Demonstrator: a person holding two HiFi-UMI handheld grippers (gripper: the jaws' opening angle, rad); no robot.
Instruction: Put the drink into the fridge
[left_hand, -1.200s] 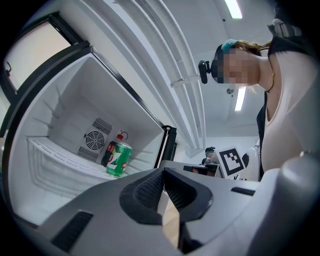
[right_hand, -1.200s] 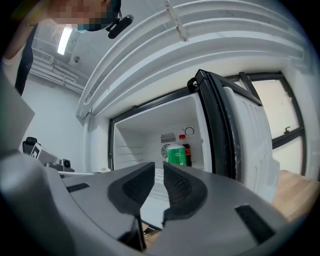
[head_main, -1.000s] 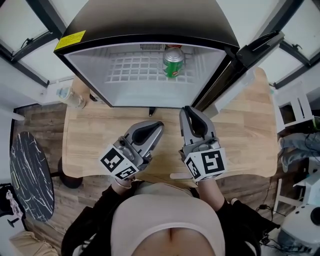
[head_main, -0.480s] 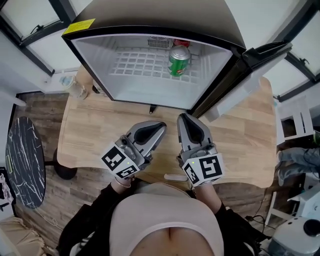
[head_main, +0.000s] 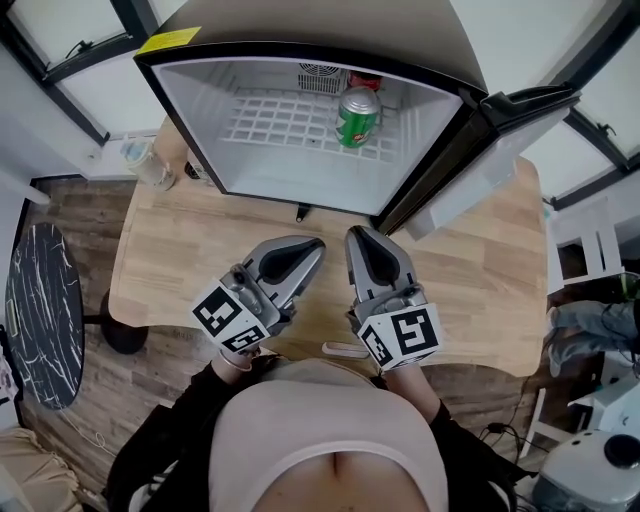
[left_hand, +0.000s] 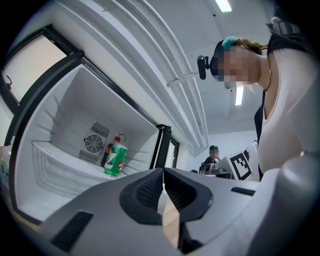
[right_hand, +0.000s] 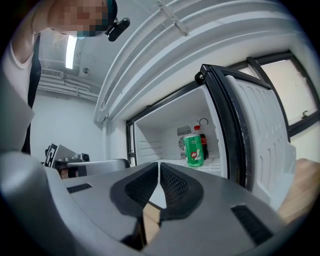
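A green drink can (head_main: 357, 115) stands upright on the white wire shelf inside the open mini fridge (head_main: 190, 100). The can also shows in the left gripper view (left_hand: 115, 160) and the right gripper view (right_hand: 193, 151), with a dark red-capped bottle (right_hand: 202, 142) behind it. Both grippers hover over the wooden table, well in front of the fridge and apart from the can. My left gripper (head_main: 312, 246) is shut and holds nothing. My right gripper (head_main: 356, 237) is shut too, empty, beside the left one.
The fridge door (head_main: 500, 150) stands open to the right. A clear plastic bottle (head_main: 142, 160) stands on the table's (head_main: 480, 290) left back corner beside the fridge. A dark marbled round table (head_main: 45, 320) is on the floor at left. A person sits in the background (left_hand: 214, 155).
Both grippers have drifted slightly left and back from the fridge in the head view. The can stays on the shelf.
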